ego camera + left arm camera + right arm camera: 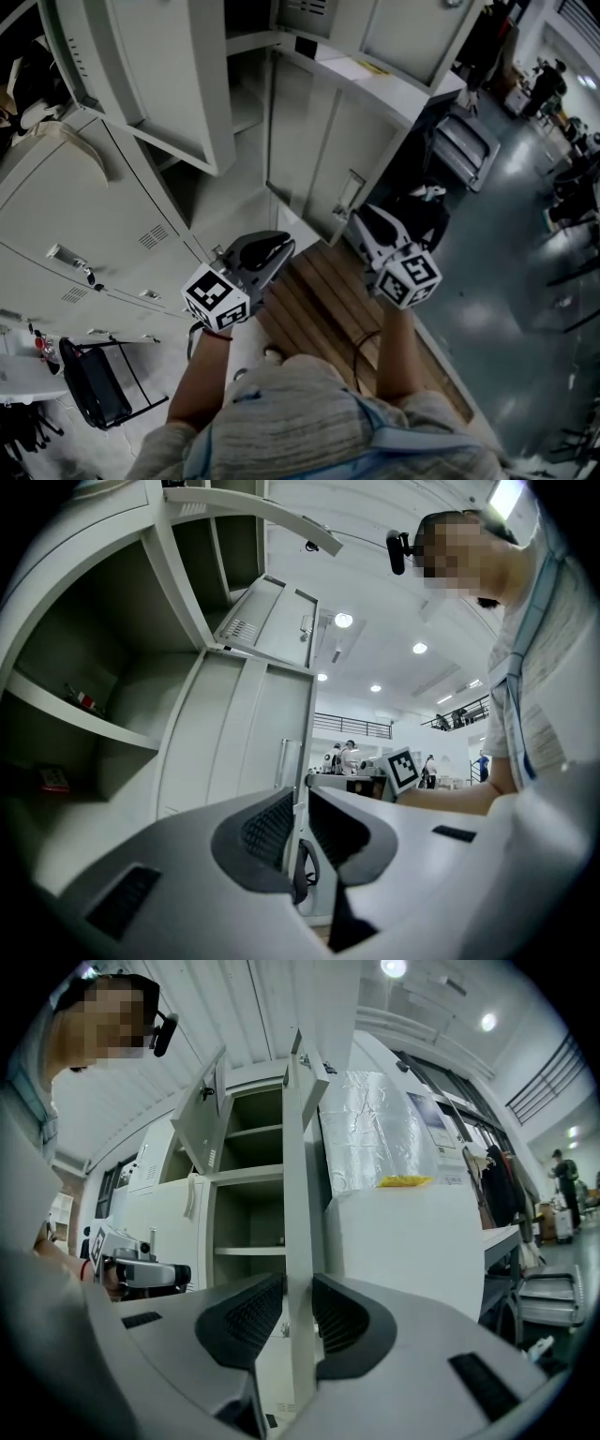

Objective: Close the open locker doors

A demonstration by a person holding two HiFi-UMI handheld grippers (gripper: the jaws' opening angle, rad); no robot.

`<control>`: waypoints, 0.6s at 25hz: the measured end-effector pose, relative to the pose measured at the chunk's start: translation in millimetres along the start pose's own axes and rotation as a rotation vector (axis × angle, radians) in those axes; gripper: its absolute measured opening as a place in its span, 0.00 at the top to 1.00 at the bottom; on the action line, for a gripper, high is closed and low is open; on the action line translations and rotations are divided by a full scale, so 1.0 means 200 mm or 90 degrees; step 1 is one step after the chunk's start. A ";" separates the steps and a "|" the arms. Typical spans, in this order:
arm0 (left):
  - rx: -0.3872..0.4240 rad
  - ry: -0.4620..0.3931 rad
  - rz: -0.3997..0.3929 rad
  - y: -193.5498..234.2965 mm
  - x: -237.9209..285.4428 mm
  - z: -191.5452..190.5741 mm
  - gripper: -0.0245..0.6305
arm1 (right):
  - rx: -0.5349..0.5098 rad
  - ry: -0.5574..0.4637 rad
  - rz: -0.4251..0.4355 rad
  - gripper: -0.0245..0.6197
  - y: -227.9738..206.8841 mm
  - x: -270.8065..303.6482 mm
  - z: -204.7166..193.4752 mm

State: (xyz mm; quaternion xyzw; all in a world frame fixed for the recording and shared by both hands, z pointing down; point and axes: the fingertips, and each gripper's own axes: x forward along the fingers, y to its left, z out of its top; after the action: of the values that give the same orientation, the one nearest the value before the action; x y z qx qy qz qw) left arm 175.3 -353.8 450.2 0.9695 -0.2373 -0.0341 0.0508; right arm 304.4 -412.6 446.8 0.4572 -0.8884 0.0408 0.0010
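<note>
Clamping the edge of the lower locker door point(298, 1194) w/ my right gripper point(298, 1299): pads sit flush on both sides of it, at centre of the right gripper view. Left of that edge is an open compartment w/ shelves point(248, 1252). On my left gripper point(301, 810) the jaws are only a slit apart, w/ nothing btwn the pads; pale locker panels fill the left half of that view. In the head view both grippers are mid-frame, the left one lower and to the left, both pointing up-frame at the lockers. Two upper doors hang open, one upper left point(155, 75) and one top right point(412, 37). Closed lockers point(84, 216) sit at the left edge. A wooden slat platform point(323, 291) lies below the grippers, centre frame.
</note>
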 end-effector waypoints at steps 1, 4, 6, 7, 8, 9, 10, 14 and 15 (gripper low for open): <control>-0.001 -0.001 0.002 0.00 -0.01 0.00 0.91 | -0.001 0.000 0.001 0.84 0.01 0.00 0.00; -0.003 -0.005 0.008 0.01 -0.04 0.00 0.91 | -0.005 0.002 0.005 0.84 0.04 0.00 0.00; -0.001 -0.006 0.011 0.01 -0.07 0.00 0.91 | -0.008 0.003 0.012 0.84 0.07 0.00 0.00; -0.001 -0.007 0.012 0.00 -0.08 0.00 0.91 | -0.010 0.004 0.018 0.84 0.09 0.01 0.00; -0.002 -0.007 0.014 0.00 -0.09 0.00 0.91 | -0.012 0.005 0.025 0.84 0.11 0.01 0.00; -0.003 -0.006 0.017 0.00 -0.11 0.00 0.91 | -0.015 0.006 0.034 0.84 0.13 0.01 0.00; -0.004 -0.006 0.018 0.00 -0.12 0.00 0.91 | -0.019 0.007 0.045 0.84 0.16 0.01 0.00; -0.003 -0.009 0.028 -0.01 -0.19 0.01 0.91 | -0.044 0.017 0.100 0.84 0.29 0.03 -0.01; -0.004 -0.009 0.034 -0.01 -0.21 0.01 0.91 | -0.049 0.019 0.113 0.84 0.33 0.04 -0.01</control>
State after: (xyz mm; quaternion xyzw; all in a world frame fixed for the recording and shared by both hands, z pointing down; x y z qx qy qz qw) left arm 138.4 -333.6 449.7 0.9624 -0.2634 -0.0400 0.0529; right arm 246.9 -380.9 443.8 0.3758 -0.9262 0.0131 0.0280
